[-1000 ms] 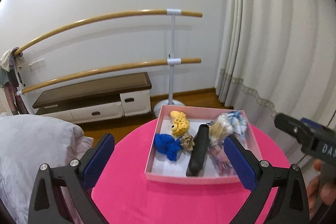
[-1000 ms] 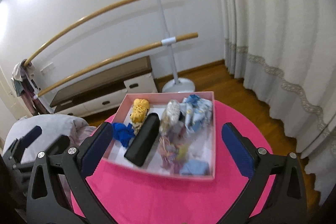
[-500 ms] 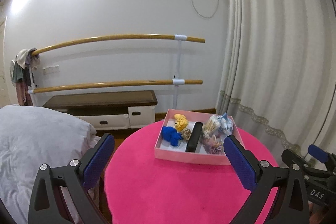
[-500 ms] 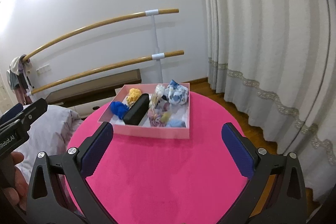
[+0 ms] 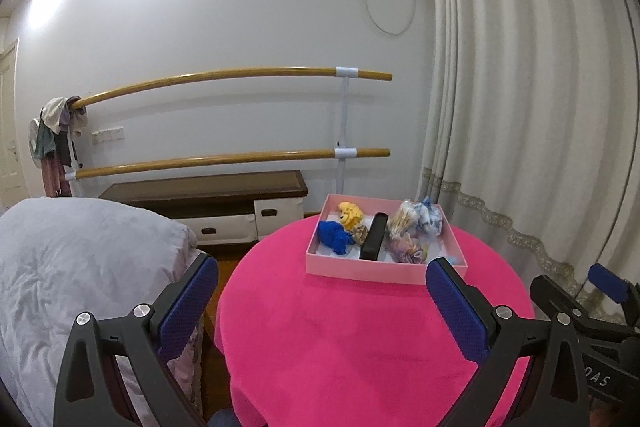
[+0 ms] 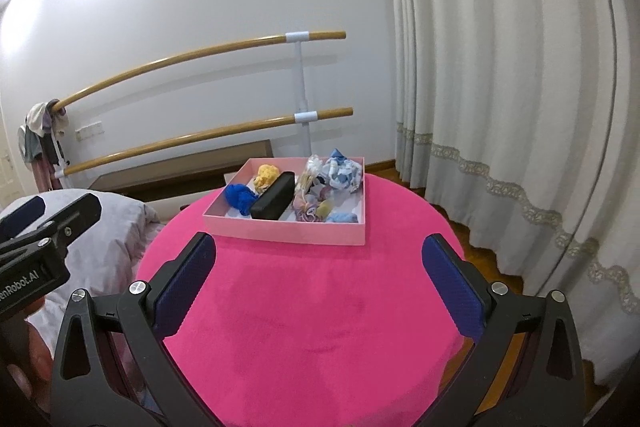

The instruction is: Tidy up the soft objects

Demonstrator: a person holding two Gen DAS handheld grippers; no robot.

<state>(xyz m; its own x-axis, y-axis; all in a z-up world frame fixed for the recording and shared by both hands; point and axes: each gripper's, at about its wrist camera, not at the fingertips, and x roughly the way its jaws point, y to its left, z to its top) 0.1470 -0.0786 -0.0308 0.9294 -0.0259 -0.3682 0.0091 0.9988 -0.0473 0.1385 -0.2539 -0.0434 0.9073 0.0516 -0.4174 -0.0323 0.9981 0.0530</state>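
Round desk (image 6: 304, 315) draped in pink cloth, its near part bare. Pink box (image 6: 288, 229) at the far side of the desk, holding a black case (image 6: 274, 197) lying lengthwise at centre, a blue soft piece (image 6: 239, 197) and a yellow one (image 6: 267, 175) to its left, and pale fabric bundles (image 6: 342, 173) to its right. Left tongs (image 5: 320, 291) and right tongs (image 6: 318, 279) hang above the near desk, both spread apart and empty, well clear of the box.

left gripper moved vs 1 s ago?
Yes. The open left gripper has pulled back and up from the pink cardboard box on the round pink table; the box looks smaller, farther.
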